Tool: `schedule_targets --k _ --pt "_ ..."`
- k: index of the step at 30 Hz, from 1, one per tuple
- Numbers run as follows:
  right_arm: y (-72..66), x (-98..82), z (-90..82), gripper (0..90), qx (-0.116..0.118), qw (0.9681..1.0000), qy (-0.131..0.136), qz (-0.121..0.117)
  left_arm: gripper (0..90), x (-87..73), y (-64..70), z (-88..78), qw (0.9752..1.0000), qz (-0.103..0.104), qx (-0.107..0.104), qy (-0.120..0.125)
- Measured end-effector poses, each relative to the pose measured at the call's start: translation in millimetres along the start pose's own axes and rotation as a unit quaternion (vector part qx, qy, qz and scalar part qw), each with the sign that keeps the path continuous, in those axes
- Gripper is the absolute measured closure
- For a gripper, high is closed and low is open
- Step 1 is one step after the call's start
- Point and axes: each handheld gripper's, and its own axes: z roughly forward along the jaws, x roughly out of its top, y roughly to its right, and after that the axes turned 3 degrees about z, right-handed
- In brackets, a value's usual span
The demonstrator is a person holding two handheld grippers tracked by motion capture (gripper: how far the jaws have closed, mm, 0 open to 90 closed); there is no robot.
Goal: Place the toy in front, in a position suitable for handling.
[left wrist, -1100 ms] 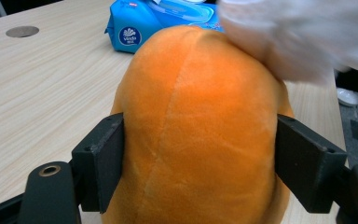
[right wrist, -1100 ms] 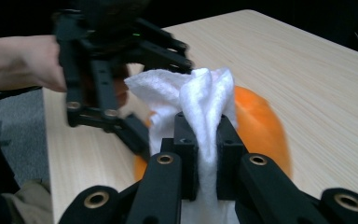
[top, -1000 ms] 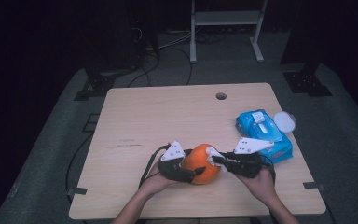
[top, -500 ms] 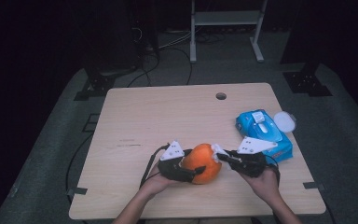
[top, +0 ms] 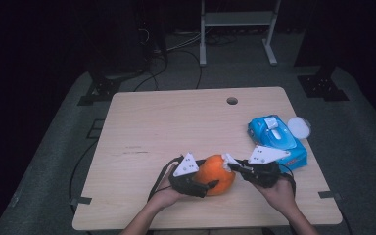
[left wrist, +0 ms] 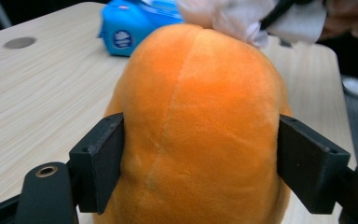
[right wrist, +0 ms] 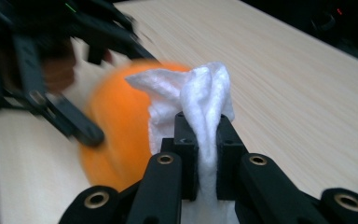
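Orange plush ball (top: 217,174) seen low centre of high view, resting on wooden table (top: 176,127) near front edge. Ball clamped at both flanks by left gripper (left wrist: 200,163), black pads pressed into plush (seam visible down middle in left gripper view). White wipe (right wrist: 200,100) pinched tightly between closed jaws of right gripper (right wrist: 205,140), wipe laid against ball's side. Blue wipes pack (top: 276,139) located right of centre in high view, round white lid (top: 299,127) just beside it, at table's right edge.
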Motion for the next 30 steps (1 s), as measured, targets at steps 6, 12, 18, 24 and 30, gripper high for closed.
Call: schedule_targets --k 6,12,18,24,30 --pt "-12.1 3.0 0.3 81.9 0.039 0.9992 0.013 0.000 21.2 0.0 5.2 4.2 1.0000 0.001 0.002 0.000" --pt "-10.2 7.3 1.3 82.2 0.028 0.9994 0.006 -0.021 20.9 -0.3 10.1 4.3 0.9995 0.020 -0.022 -0.005" --pt "-4.6 0.9 -4.8 82.0 0.010 0.9999 -0.001 -0.007 21.5 0.0 12.8 7.9 0.9996 0.025 -0.015 -0.005" --pt "-22.0 11.0 3.8 82.0 0.036 0.9988 -0.001 -0.035 16.6 -0.6 11.5 3.8 0.9978 0.042 -0.049 -0.013" --pt "-10.9 4.3 -3.4 82.1 0.032 0.9993 0.000 -0.022 17.9 1.9 1.0 -0.2 0.9989 0.015 -0.044 0.005"
